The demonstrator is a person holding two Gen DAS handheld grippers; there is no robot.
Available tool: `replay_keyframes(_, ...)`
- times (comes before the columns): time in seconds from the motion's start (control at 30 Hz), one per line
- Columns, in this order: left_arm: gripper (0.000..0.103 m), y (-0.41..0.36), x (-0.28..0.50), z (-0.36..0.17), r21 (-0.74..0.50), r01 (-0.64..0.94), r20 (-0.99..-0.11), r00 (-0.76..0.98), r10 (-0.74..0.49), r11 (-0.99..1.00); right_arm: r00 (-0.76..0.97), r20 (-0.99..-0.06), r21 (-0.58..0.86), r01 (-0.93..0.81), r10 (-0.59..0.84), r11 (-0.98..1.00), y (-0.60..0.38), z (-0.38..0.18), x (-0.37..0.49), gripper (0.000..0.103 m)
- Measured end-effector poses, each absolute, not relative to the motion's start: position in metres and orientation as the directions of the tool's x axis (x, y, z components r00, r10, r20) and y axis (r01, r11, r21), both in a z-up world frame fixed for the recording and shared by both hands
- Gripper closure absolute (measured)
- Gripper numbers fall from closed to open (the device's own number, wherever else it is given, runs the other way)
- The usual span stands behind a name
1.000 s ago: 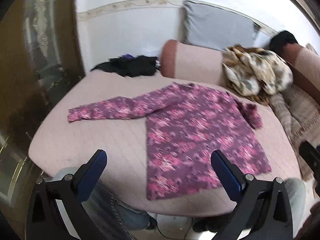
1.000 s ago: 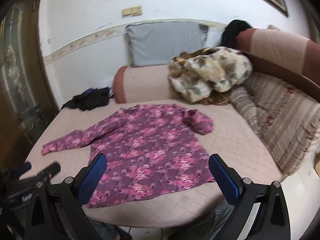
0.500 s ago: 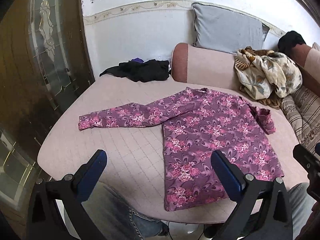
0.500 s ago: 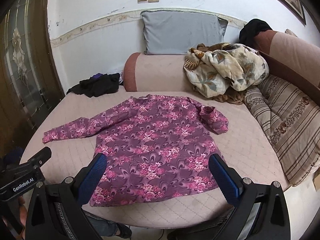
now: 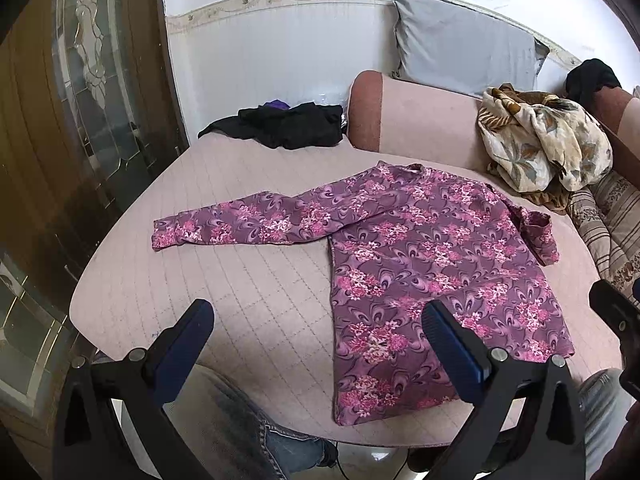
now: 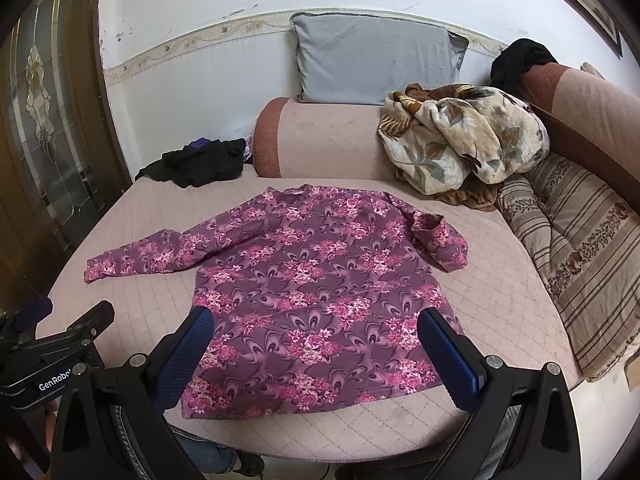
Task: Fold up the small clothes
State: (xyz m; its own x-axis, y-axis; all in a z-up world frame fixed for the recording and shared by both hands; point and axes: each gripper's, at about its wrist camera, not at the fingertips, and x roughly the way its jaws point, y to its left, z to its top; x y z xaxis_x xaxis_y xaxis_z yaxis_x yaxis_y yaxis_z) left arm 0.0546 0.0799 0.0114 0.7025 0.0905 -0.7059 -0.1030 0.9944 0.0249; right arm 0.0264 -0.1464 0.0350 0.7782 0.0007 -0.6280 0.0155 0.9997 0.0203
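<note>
A purple long-sleeved top with pink flowers (image 5: 432,256) lies flat on the pink quilted mattress (image 5: 248,304). Its left sleeve (image 5: 248,222) stretches out to the left; its right sleeve (image 6: 440,240) is folded back on itself. The top also shows in the right wrist view (image 6: 320,292). My left gripper (image 5: 318,332) is open and empty, held above the near edge, left of the hem. My right gripper (image 6: 316,340) is open and empty above the hem. The left gripper's body shows at the lower left of the right wrist view (image 6: 60,344).
A black garment pile (image 5: 284,124) lies at the back left. A floral blanket (image 6: 460,140) is heaped on the pink bolster (image 6: 320,144), with a grey pillow (image 6: 376,64) behind. A striped cushion (image 6: 580,248) lies at right. A wooden glazed door (image 5: 80,100) stands at left.
Both views have risen and tilted, so the top sits lower and further from the fingers. Both grippers stay open and empty. The top has not moved.
</note>
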Motion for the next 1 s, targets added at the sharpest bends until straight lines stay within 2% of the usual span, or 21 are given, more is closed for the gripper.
replay_keyframes(0.33, 0.0, 0.109, 0.077, 0.008, -0.003, -0.113, -0.711, 0.699, 0.077, 0.994, 0.785, -0.62, 0.006, 0.008, -0.003, 1.0, -0.119, 0.04, 0.055, 0.0)
replay_keyframes(0.47, 0.0, 0.167, 0.111, -0.004, -0.132, -0.18, -0.75, 0.661, 0.021, 0.975, 0.779, -0.624, 0.022, -0.067, 0.066, 0.998, -0.096, 0.038, 0.08, 0.0)
replay_keyframes(0.57, 0.0, 0.229, 0.139, -0.024, -0.224, -0.293, -0.79, 0.613, 0.002, 0.929, 0.748, -0.634, 0.057, -0.207, 0.195, 0.977, -0.062, 0.034, 0.116, 0.001)
replay_keyframes(0.63, 0.0, 0.279, 0.158, -0.044, -0.301, -0.396, -0.821, 0.571, -0.024, 0.867, 0.726, -0.652, 0.056, -0.244, 0.221, 0.968, -0.04, 0.029, 0.138, 0.007)
replay_keyframes(0.73, 0.0, 0.354, 0.184, -0.083, -0.373, -0.556, -0.864, 0.5, -0.059, 0.743, 0.654, -0.679, 0.137, -0.333, 0.333, 0.933, -0.004, 0.016, 0.181, 0.016)
replay_keyframes(0.9, 0.0, 0.42, 0.225, -0.134, -0.503, -0.623, -0.841, 0.511, -0.174, 0.599, 0.597, -0.7, 0.171, -0.393, 0.392, 0.903, 0.043, -0.012, 0.228, 0.024)
replay_keyframes(0.97, 0.0, 0.427, 0.245, -0.153, -0.503, -0.642, -0.85, 0.486, -0.2, 0.578, 0.554, -0.72, 0.188, -0.424, 0.418, 0.886, 0.062, -0.031, 0.251, 0.031)
replay_keyframes(1.0, 0.0, 0.43, 0.255, -0.167, -0.516, -0.659, -0.85, 0.474, -0.231, 0.548, 0.528, -0.735, 0.201, -0.43, 0.426, 0.88, 0.068, -0.04, 0.262, 0.04)
